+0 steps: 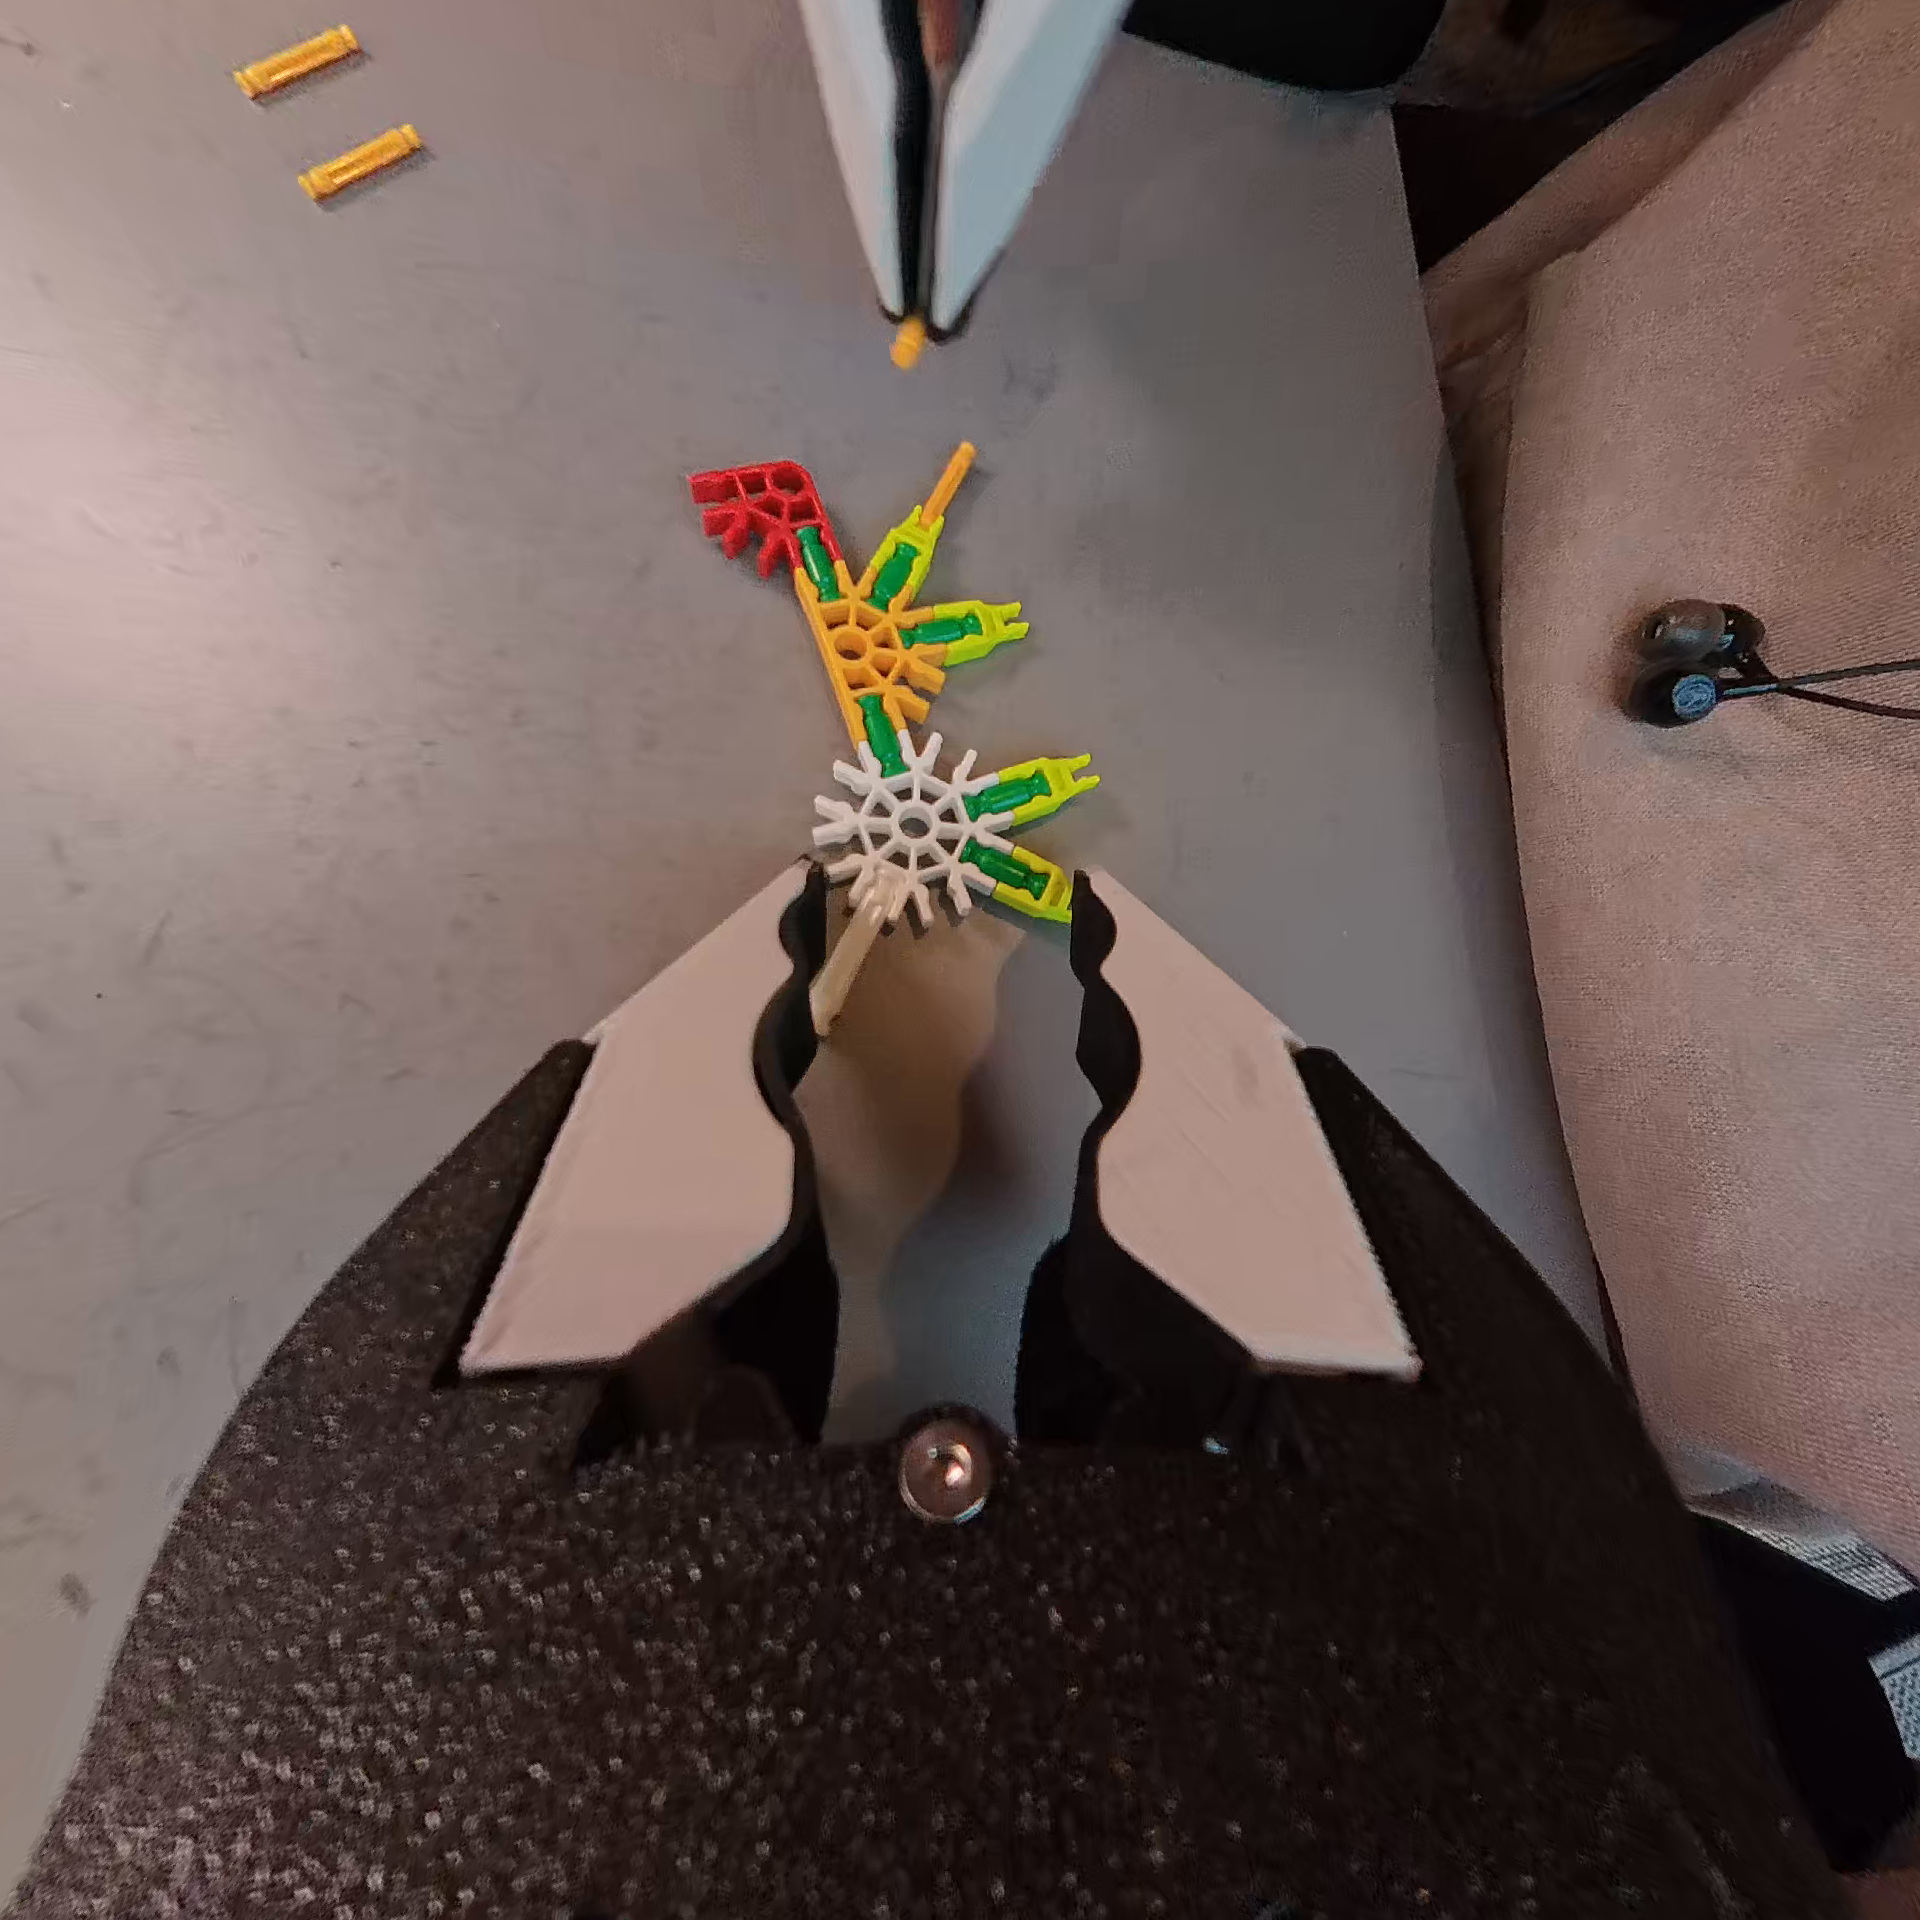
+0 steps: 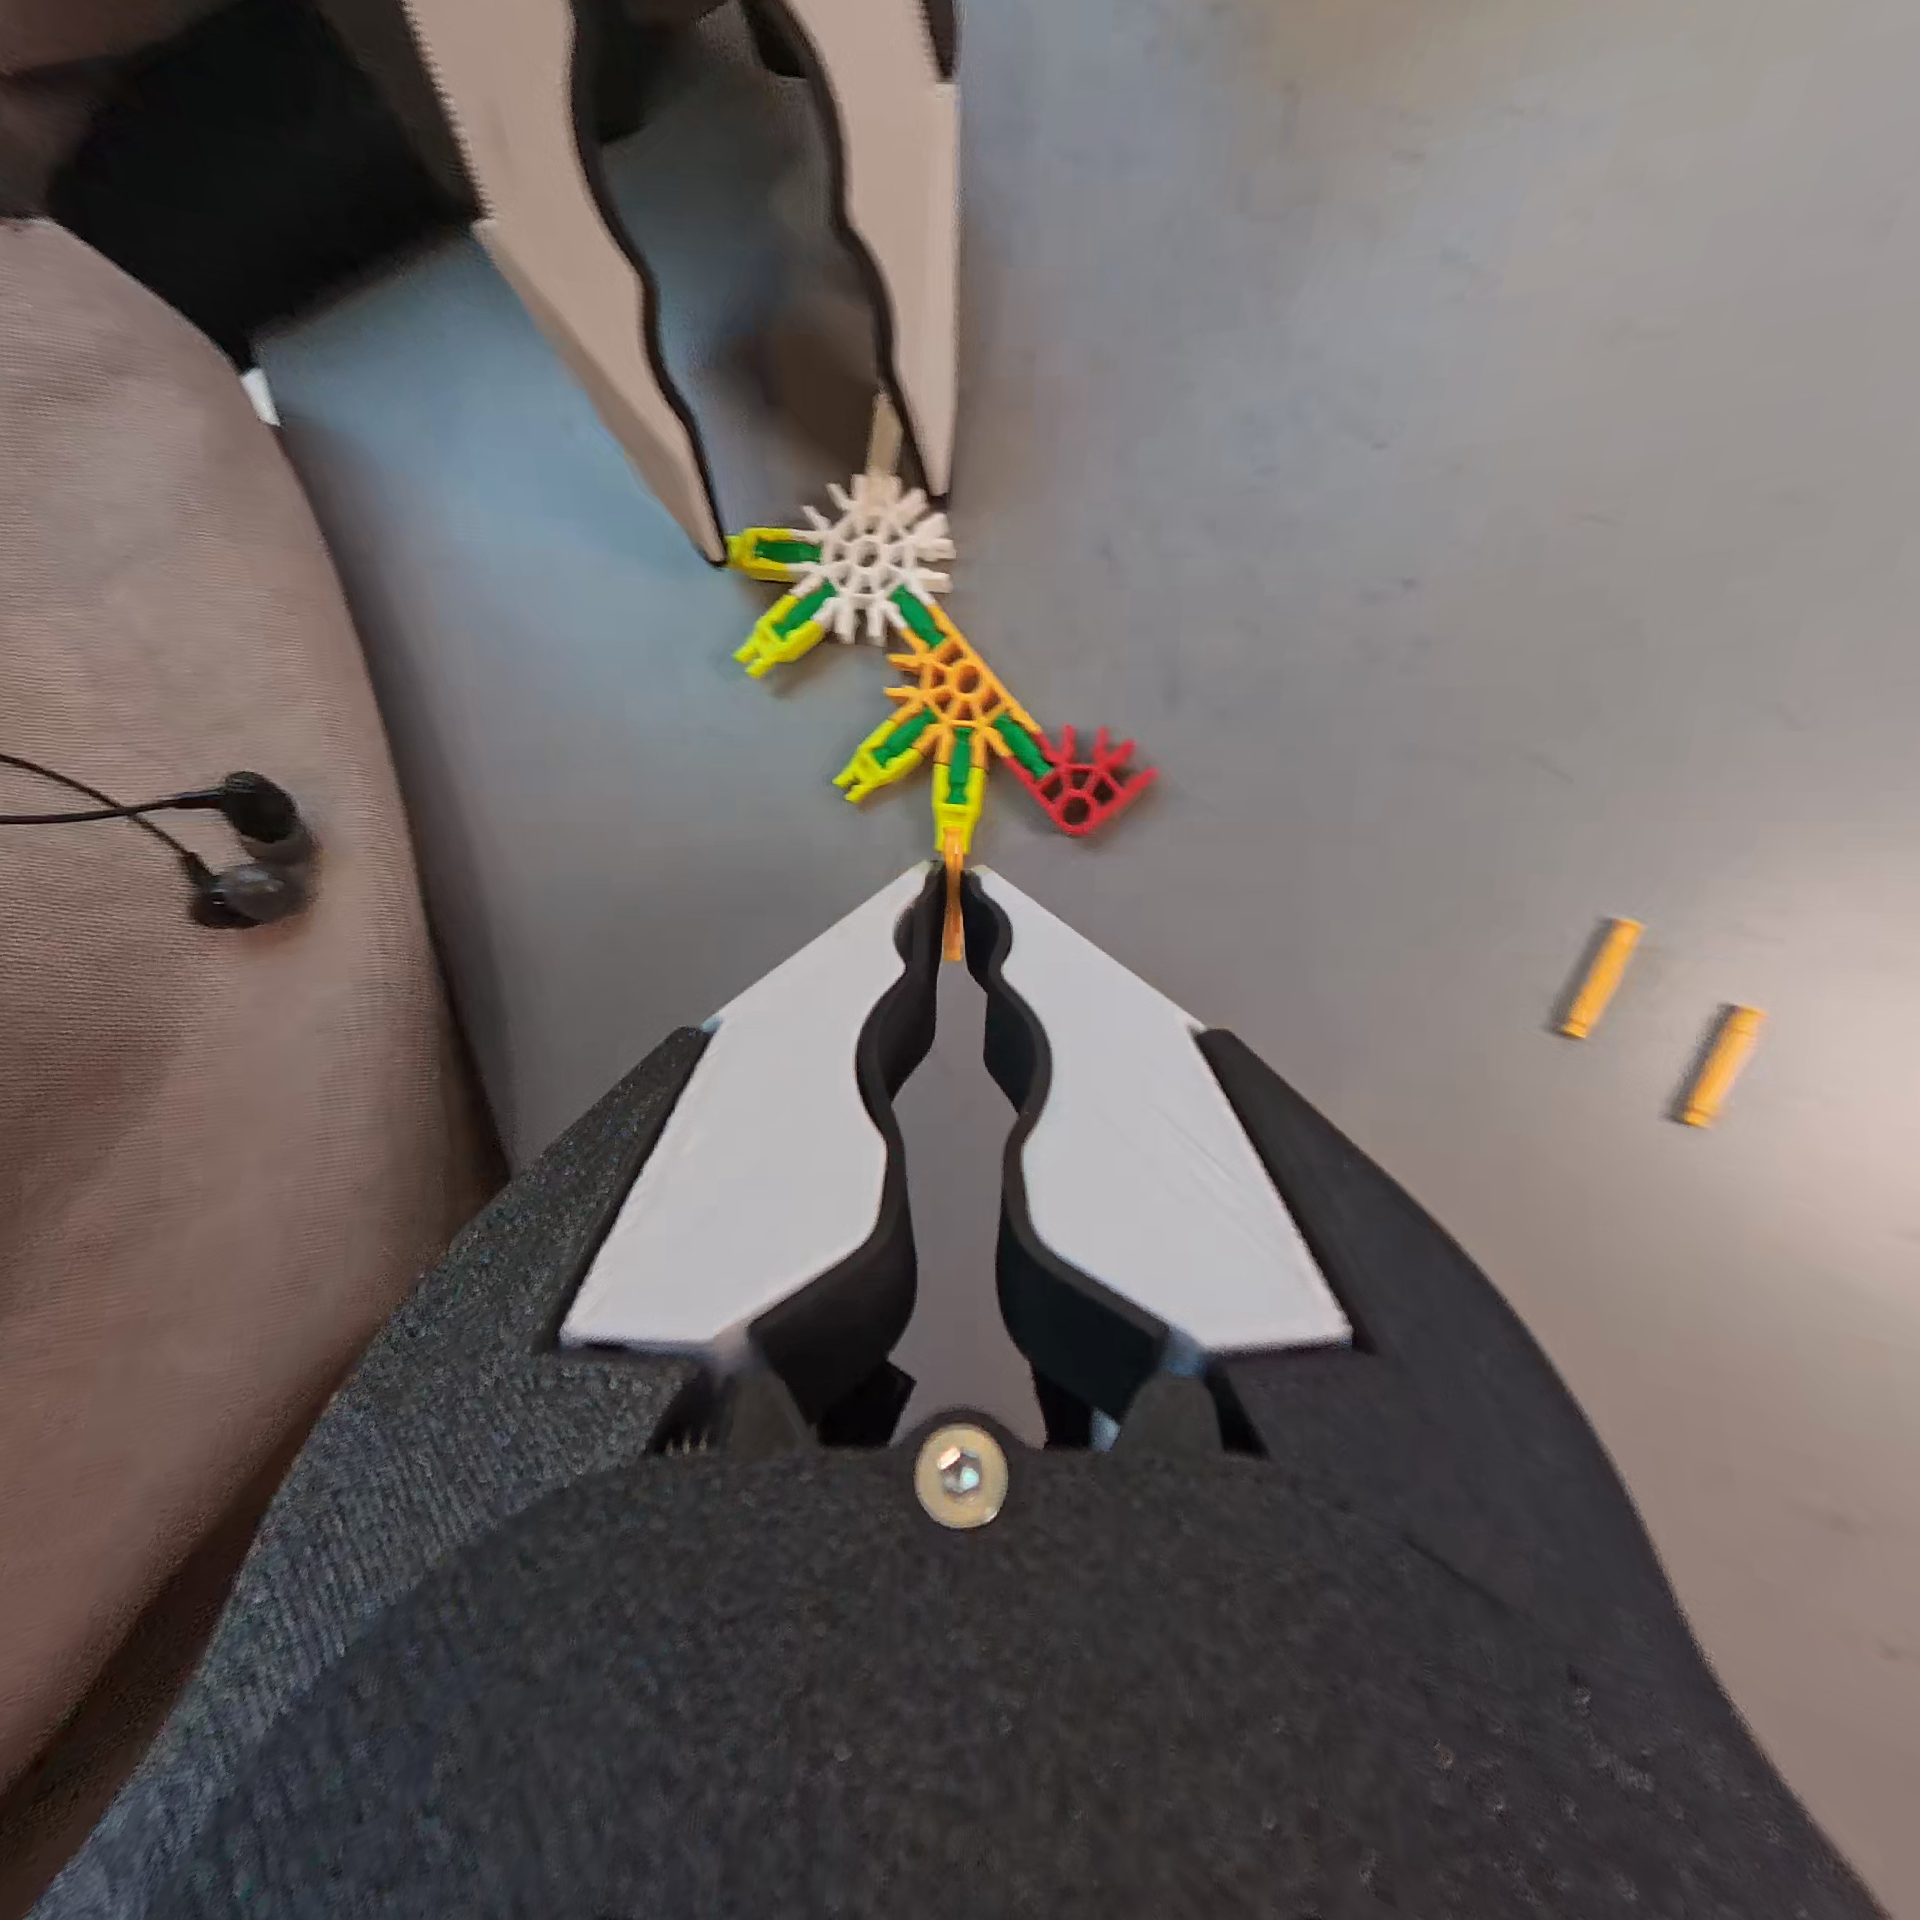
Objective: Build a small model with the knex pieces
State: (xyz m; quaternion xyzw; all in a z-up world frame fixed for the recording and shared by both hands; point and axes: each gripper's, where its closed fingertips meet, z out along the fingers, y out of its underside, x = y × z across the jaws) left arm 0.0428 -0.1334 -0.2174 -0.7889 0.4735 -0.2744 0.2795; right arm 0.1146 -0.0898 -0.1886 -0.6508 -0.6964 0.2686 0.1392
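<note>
A: What lies between the grippers?

B: A flat construction-toy assembly (image 1: 894, 686) on the grey table (image 1: 364, 727): white snowflake connector (image 1: 911, 826), orange connector (image 1: 868, 649), red corner piece (image 1: 764, 509), green rods with lime clips.

A: The left gripper (image 1: 945, 888)?

B: Jaws spread, straddling the white connector's near edge; a cream rod (image 1: 847, 961) touches one finger.

A: The right gripper (image 2: 951, 883)?

B: Clamped on an orange rod (image 2: 952, 914), its tip at a lime clip. Two yellow rods (image 2: 1652, 1023) lie well off to its right; earbuds (image 2: 249, 852) rest left on fabric.

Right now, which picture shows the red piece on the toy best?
The left wrist view. There the red connector lies flat and sharp at the far end of the toy model on the grey table, its corner and prongs clear. In the right wrist view it sits nearer the right gripper but looks blurrier.
</note>
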